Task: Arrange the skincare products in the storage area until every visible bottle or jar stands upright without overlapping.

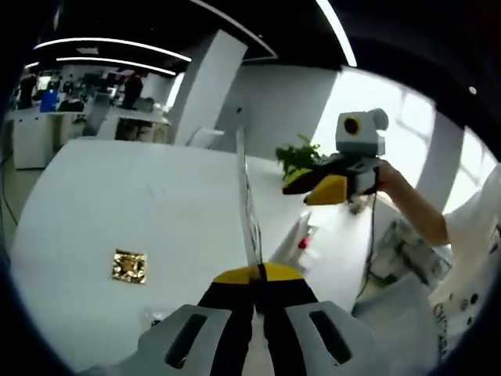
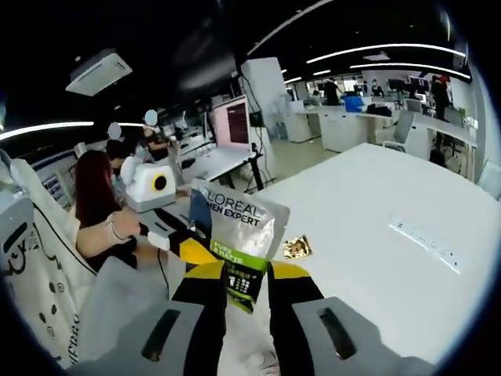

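A silver L'Oreal Men Expert sachet (image 2: 239, 223) with a green band hangs above the white table (image 2: 368, 204). My left gripper (image 1: 258, 272) is shut on it, and the left gripper view shows the sachet (image 1: 246, 196) edge-on, rising from the yellow tips. In the right gripper view, the left gripper (image 2: 188, 244) reaches in from the left to the sachet's lower edge. My right gripper (image 2: 246, 272) stands open, its jaws apart around the sachet's lower end. In the left gripper view, the right gripper (image 1: 311, 188) floats apart, to the right of the sachet. A white tube (image 1: 301, 235) with a red mark lies on the table (image 1: 117, 188).
A small gold square packet (image 1: 129, 266) (image 2: 297, 248) lies flat on the table. Printed papers (image 1: 403, 252) sit at the right, beside a person's hand (image 1: 391, 178) and white sleeve. A green plant (image 1: 297, 155) stands at the far edge. Desks and seated people lie beyond.
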Motion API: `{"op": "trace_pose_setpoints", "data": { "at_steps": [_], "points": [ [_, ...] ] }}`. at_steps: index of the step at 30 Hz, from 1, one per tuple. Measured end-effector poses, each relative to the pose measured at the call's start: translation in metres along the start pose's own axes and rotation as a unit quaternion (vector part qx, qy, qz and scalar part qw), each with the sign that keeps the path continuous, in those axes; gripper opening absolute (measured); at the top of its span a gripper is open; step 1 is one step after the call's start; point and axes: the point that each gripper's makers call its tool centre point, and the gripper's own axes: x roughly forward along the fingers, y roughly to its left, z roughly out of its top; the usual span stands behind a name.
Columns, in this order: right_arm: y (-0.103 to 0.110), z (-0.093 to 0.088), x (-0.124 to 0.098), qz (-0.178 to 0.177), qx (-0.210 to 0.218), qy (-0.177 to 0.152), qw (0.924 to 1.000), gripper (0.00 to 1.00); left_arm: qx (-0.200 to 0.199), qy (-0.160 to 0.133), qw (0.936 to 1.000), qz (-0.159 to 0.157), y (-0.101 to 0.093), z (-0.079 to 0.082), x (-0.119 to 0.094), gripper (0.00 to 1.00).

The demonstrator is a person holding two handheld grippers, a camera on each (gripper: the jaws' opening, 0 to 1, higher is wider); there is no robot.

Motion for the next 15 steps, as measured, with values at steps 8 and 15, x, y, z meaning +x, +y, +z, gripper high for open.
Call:
{"op": "trace_pose_setpoints", "data": {
  "at_steps": [8, 15],
  "points": [
    [0.026, -0.010, -0.010, -0.012, -0.042, 0.016, 0.9989, 0.23, 0.011, 0.019, 0.9997, -0.012, -0.007, -0.013, -0.007, 0.00],
    [0.047, -0.037, -0.014, -0.018, -0.059, 0.034, 0.9975, 0.25, -0.006, 0.034, 0.9993, -0.016, -0.007, -0.029, -0.013, 0.00]
  ]
}}
